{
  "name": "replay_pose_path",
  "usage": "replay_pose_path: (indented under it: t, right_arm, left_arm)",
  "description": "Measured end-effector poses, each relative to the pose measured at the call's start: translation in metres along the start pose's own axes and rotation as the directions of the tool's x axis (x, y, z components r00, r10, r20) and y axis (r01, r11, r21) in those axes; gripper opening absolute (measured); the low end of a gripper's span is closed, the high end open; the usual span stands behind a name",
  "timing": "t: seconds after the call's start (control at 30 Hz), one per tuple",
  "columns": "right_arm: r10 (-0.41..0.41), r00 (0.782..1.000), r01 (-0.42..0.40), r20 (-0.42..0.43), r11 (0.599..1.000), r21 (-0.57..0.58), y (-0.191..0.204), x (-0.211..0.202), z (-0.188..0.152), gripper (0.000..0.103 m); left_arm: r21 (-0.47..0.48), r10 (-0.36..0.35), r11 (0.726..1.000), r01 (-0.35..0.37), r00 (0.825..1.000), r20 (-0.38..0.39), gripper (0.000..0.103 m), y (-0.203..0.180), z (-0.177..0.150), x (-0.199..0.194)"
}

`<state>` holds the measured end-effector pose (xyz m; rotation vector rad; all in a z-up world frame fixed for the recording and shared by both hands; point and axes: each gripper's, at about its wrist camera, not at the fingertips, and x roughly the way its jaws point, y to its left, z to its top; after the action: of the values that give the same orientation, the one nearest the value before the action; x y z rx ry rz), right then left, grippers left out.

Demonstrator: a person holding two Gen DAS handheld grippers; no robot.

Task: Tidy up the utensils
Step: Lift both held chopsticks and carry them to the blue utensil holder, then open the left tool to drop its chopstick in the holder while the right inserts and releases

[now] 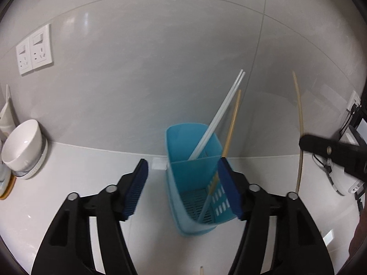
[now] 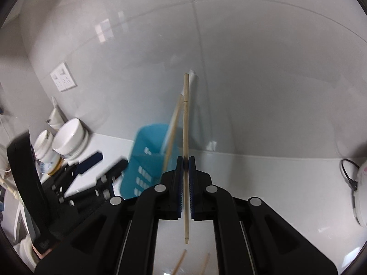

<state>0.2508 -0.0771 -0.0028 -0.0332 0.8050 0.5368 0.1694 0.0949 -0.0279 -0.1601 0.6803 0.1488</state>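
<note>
Right claw (image 2: 186,160) clamped on wooden chopstick (image 2: 186,123), upright for insertion into blue holder (image 1: 195,174); left claw (image 1: 183,188) wide, straddling holder for steadying.

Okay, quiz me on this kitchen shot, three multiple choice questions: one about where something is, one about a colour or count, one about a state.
1. Where is the white bowl?
A. left of the blue holder
B. inside it
C. right of it

2. How many white chopsticks stand in the holder?
A. none
B. two
C. five

3. The right gripper is:
A. wide open
B. shut on a wooden chopstick
C. shut on a bowl

Answers: 1 A, it sits on the counter far left. 2 B, a white pair leans there. 3 B, its fingers pinch the upright stick.
</note>
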Motion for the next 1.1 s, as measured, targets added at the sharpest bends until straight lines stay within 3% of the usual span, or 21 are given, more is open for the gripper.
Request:
replay_pose_path:
  t: [0.17, 0.3, 0.67, 1.1]
  right_arm:
    - [0.050, 0.998, -0.050, 0.046, 0.999, -0.005, 0.012, 0.005, 0.011, 0.004]
    - [0.075, 0.993, -0.075, 0.093, 0.997, -0.005, 0.020, 0.013, 0.017, 0.004]
    - [0.076, 0.980, -0.075, 0.185, 0.997, -0.013, 0.038, 0.040, 0.016, 0.004]
    - [0.043, 0.991, -0.040, 0.129, 0.999, -0.024, 0.042, 0.077, -0.014, 0.004]
  left_arm:
    - [-0.033, 0.032, 0.999, -0.033, 0.999, -0.015, 0.090, 0.016, -0.005, -0.014]
    - [-0.056, 0.052, 0.997, -0.053, 0.998, -0.024, 0.097, 0.027, 0.003, -0.023]
    - [-0.046, 0.106, 0.993, -0.108, 0.993, -0.044, 0.097, 0.044, 0.001, -0.032]
    - [-0.078, 0.112, 0.990, -0.117, 0.991, -0.069, 0.097, 0.058, -0.003, -0.027]
